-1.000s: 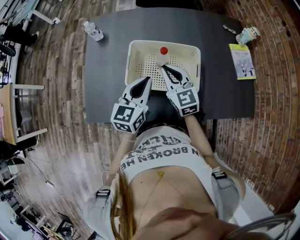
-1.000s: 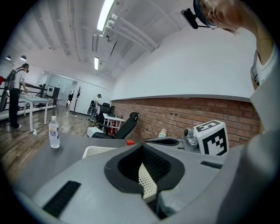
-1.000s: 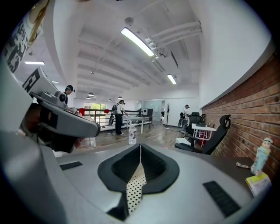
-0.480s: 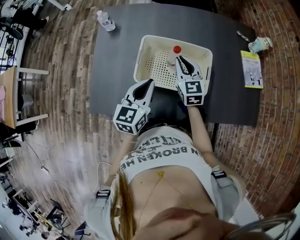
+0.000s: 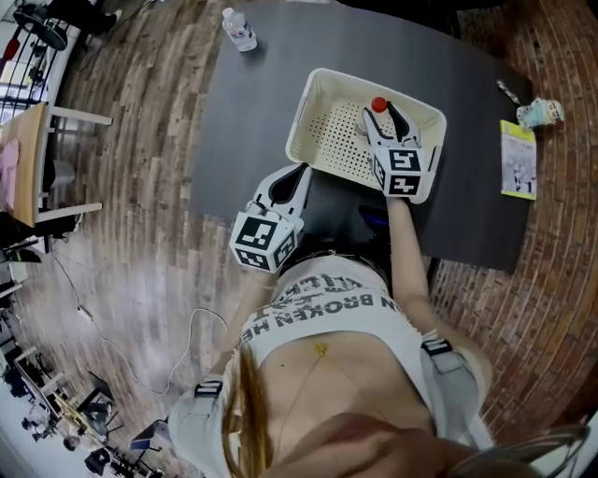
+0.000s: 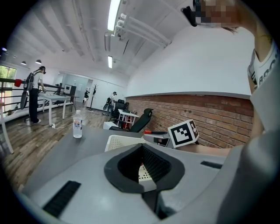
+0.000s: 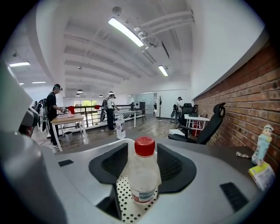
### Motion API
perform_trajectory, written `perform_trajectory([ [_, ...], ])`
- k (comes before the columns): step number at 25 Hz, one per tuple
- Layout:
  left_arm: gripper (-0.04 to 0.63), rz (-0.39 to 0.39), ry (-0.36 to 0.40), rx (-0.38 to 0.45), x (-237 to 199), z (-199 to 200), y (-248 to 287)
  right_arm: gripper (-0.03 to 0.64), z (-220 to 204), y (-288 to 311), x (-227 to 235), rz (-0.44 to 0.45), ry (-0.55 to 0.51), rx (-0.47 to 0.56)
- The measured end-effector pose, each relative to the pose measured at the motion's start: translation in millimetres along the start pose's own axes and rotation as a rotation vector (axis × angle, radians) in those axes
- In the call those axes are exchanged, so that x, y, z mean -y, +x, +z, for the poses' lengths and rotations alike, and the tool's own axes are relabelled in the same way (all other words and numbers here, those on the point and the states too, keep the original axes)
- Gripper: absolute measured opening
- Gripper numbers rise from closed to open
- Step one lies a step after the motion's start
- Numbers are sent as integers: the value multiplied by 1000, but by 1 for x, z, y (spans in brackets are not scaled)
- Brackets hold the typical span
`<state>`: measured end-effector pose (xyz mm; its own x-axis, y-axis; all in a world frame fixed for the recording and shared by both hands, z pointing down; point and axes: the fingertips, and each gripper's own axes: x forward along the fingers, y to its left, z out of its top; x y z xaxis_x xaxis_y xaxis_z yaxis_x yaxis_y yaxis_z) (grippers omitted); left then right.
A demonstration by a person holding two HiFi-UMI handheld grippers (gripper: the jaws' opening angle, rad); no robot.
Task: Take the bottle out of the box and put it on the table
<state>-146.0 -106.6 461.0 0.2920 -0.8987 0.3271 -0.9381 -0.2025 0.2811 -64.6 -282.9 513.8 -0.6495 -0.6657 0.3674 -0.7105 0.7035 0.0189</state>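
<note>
A clear bottle with a red cap (image 5: 377, 106) (image 7: 143, 175) stands upright in the cream perforated box (image 5: 301, 117) (image 6: 120, 141) on the dark table (image 5: 252, 112). My right gripper (image 5: 381, 118) (image 7: 143, 159) reaches into the box. Its jaws have just been opening and now stand wide, one on each side of the bottle's body. My left gripper (image 5: 301, 173) (image 6: 142, 146) hovers at the table's near edge, just short of the box, its tips together and nothing in it.
A second water bottle (image 5: 239, 28) (image 6: 77, 124) stands at the table's far left corner. A yellow booklet (image 5: 519, 161) and a small figure-shaped bottle (image 5: 542, 112) (image 7: 263, 144) lie at the right edge. Chairs, desks and people are farther off.
My right gripper has moved forward into the box; its jaws, shut before, now straddle the bottle. The left gripper has crept towards the box's near left corner.
</note>
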Motion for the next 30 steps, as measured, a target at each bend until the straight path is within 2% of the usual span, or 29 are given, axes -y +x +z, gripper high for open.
perform_trajectory([
  [8,5,40,-24,-6,-8,-9,-11,170,0,10,0,-3,-4,9],
  [11,5,39,-26,1,-8,-9,-11,153,-1,10,4,-5,8,13],
  [30,5,21,-30,9,-4,-9,-13,153,-2,10,1,6,4,24],
])
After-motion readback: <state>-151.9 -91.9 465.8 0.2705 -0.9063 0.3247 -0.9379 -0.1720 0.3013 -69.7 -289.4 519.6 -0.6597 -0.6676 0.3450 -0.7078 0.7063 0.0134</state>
